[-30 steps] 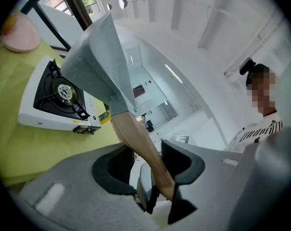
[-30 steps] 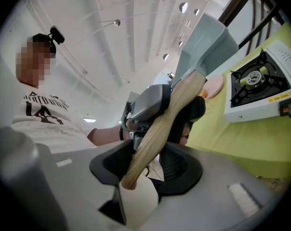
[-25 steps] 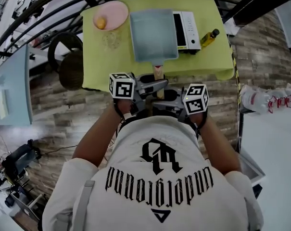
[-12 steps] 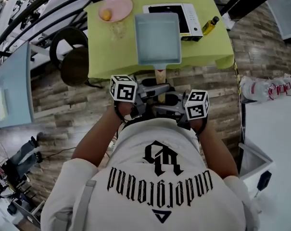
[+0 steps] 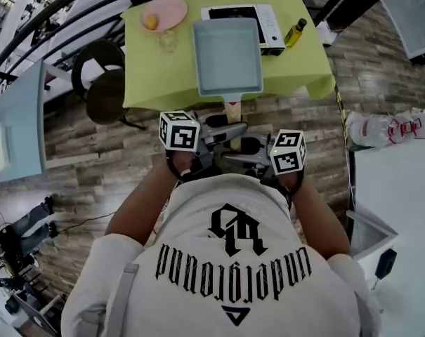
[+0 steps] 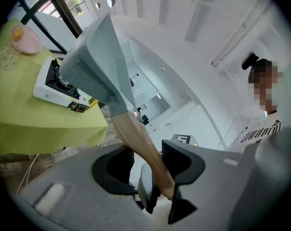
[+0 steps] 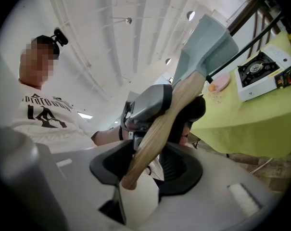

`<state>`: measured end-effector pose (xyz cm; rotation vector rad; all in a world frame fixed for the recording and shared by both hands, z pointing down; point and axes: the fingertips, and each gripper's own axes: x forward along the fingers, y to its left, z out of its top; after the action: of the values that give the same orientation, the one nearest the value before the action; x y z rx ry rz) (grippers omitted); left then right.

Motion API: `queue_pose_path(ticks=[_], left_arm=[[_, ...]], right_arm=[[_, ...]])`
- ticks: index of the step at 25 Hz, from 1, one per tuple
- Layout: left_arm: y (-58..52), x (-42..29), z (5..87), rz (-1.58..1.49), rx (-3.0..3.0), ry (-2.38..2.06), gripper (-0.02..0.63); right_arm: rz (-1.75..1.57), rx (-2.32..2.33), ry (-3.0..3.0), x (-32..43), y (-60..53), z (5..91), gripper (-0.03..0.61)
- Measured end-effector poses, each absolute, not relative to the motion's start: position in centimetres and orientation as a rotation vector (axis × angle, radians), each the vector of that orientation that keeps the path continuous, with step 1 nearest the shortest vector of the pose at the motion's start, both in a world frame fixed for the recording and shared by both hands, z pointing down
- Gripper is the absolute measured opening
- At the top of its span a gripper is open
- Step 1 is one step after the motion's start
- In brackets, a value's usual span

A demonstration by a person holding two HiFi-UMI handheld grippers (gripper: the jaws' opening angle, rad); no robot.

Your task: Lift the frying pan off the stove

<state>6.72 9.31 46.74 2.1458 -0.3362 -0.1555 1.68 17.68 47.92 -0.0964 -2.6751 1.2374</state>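
I have two tongs, left and right, both clamped on the wooden handle of the one grey-blue rectangular frying pan. The pan hangs above the green-clothed counter, clear of the one white portable stove. Its long axis runs away from me, with the handle nearest me. On the counter are one pink plate and one oil bottle.

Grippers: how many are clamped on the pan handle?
2. The left gripper clamps the wooden handle on the side nearer the pan. The right gripper clamps the handle's free end, just behind the left one.
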Motion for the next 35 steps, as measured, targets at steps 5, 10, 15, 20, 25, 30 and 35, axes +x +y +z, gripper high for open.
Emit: queue_pose_path(ticks=[5, 10, 15, 20, 25, 30, 35], left_arm=[[10.8, 10.9, 46.1, -0.172, 2.149, -0.351, 0.196], [13.3, 15.9, 45.9, -0.197, 2.136, -0.38, 0.196], [16.0, 21.4, 45.9, -0.196, 2.14, -0.406, 0.197], [17.5, 24.3, 45.7, -0.195, 2.139, -0.428, 0.198], [17.5, 24.1, 45.4, -0.213, 2.132, -0.433, 0.198], [17.3, 24.0, 45.0, -0.22, 2.135, -0.45, 0.198], [17.4, 24.1, 45.0, -0.228, 2.136, -0.453, 0.198]], right_arm=[[1.228, -0.127, -2.662, 5.9, 19.3, 47.2, 0.173], [1.23, -0.164, -2.652, 11.3, 22.0, 46.9, 0.175], [1.221, -0.199, -2.653, 17.0, 24.7, 46.9, 0.175], [1.218, -0.23, -2.657, 20.0, 26.3, 46.7, 0.175], [1.232, -0.242, -2.657, 19.9, 26.3, 46.3, 0.175], [1.223, -0.258, -2.652, 20.0, 26.2, 45.9, 0.175], [1.219, -0.271, -2.646, 20.1, 26.3, 45.9, 0.173]])
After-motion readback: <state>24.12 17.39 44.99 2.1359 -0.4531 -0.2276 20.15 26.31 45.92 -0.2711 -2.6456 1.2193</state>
